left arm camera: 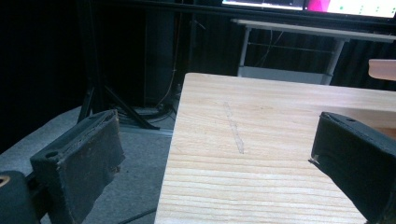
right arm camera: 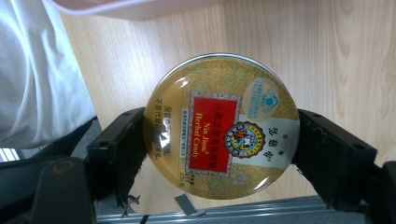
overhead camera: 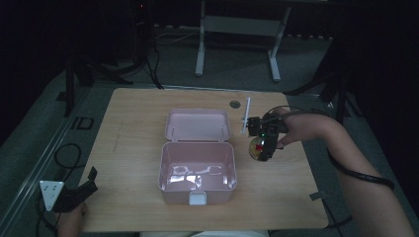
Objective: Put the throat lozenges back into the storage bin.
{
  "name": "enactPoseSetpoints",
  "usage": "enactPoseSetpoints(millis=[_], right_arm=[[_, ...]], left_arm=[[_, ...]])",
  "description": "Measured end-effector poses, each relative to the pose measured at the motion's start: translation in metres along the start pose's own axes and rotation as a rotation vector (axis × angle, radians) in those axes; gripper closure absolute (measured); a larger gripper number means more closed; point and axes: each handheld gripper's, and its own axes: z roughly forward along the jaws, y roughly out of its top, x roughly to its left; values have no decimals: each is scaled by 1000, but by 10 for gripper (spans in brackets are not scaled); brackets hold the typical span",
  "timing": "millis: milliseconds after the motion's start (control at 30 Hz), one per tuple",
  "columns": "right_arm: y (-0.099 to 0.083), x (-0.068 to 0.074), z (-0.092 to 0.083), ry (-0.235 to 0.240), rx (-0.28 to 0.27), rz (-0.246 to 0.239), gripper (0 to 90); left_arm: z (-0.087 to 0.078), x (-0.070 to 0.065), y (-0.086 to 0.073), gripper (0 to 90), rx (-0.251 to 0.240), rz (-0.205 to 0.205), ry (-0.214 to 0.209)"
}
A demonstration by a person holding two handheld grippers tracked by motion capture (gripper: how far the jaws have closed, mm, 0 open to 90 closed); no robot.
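Note:
A round gold candy tin [right arm camera: 222,126] with a red label sits clamped between the two black jaws of my right gripper [right arm camera: 219,140]. In the high view that tin [overhead camera: 256,147] hangs in my right gripper [overhead camera: 262,143] just right of the open pink box [overhead camera: 196,186], slightly above the table. The box's lid [overhead camera: 197,124] lies folded back toward the far side, and its inside looks bare and shiny. My left gripper [overhead camera: 81,190] rests at the table's near left corner. Its jaws stand wide apart with nothing between them [left arm camera: 215,158].
A white stick-like object [overhead camera: 245,114] lies on the table beyond the tin, near a round grommet hole [overhead camera: 234,104]. A person's white clothing [right arm camera: 37,74] shows at the near edge. Metal desk legs [overhead camera: 200,44] and cables stand on the floor behind the table.

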Motion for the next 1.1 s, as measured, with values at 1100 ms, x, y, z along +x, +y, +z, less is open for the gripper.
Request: enactPoseSetpoints(millis=[1100], right_arm=[[102, 22, 19, 48, -34, -161, 206]], left_arm=[[0, 1, 0, 25, -1, -4, -5]])
